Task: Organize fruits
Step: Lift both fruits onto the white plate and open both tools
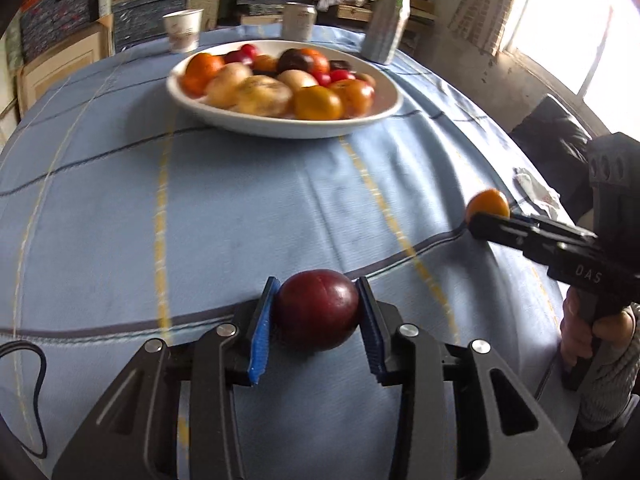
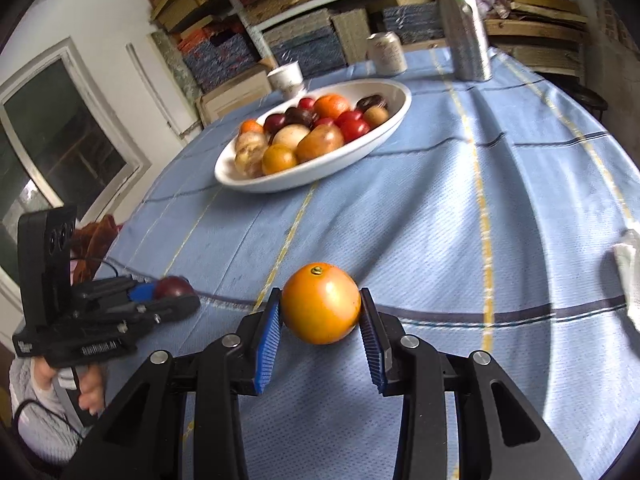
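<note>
My left gripper (image 1: 317, 312) is shut on a dark red plum (image 1: 317, 306), held just above the blue tablecloth. My right gripper (image 2: 320, 312) is shut on an orange tomato (image 2: 320, 303), also low over the cloth. Each shows in the other's view: the right gripper with its tomato (image 1: 488, 203) at the right, the left gripper with its plum (image 2: 173, 287) at the left. A white oval bowl (image 1: 384, 110) further back holds several fruits and potatoes; it also shows in the right wrist view (image 2: 360, 158).
Behind the bowl stand a paper cup (image 1: 183, 30), a can (image 1: 299, 20) and a tall metal bottle (image 1: 388, 20). A crumpled white tissue (image 1: 536, 192) lies near the table's right edge. Shelves with stacked boxes fill the background.
</note>
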A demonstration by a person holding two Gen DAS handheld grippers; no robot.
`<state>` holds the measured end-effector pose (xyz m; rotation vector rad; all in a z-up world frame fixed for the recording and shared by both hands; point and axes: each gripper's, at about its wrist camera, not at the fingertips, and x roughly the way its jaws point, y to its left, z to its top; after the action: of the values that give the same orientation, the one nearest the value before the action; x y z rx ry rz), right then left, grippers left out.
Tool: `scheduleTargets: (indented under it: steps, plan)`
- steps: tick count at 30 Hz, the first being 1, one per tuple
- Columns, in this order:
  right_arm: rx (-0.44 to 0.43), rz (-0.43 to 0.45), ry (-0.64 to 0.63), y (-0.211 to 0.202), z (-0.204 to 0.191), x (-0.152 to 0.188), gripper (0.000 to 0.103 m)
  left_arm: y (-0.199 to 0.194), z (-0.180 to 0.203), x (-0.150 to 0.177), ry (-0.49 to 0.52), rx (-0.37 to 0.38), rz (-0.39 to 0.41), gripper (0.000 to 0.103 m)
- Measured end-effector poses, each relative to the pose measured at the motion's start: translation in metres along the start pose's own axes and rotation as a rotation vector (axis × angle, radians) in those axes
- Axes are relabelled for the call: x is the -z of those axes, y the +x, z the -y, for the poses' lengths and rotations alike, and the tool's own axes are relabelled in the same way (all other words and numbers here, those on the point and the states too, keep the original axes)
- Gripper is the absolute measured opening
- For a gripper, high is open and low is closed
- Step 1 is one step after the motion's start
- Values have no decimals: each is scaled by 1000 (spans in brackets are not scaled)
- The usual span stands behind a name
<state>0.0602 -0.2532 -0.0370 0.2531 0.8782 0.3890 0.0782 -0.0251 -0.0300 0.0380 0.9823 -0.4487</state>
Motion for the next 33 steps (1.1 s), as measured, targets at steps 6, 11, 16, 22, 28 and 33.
scheduleTargets:
  steps: [6,11,16,22,28,33]
  plan:
    - [-72,8,9,-20,-6,-30,38,-57,-5,-44,49,-81,118,38]
    - [-32,259,4,-113,-17,-107,38,-151,6,-125,76,-131,324,38]
    - [18,449,-29,-177,-38,-168,38,-206,10,-192,54,-181,433,38]
    - [55,498,-12,-150,-39,-214,38,-173,14,-242,70,-224,428,38]
    - [31,386,94,-51,-5,-237,38,-66,-14,-268,4,-161,320,38]
    - [4,286,168,28,18,-240,38,14,-41,-271,-61,-106,230,38]
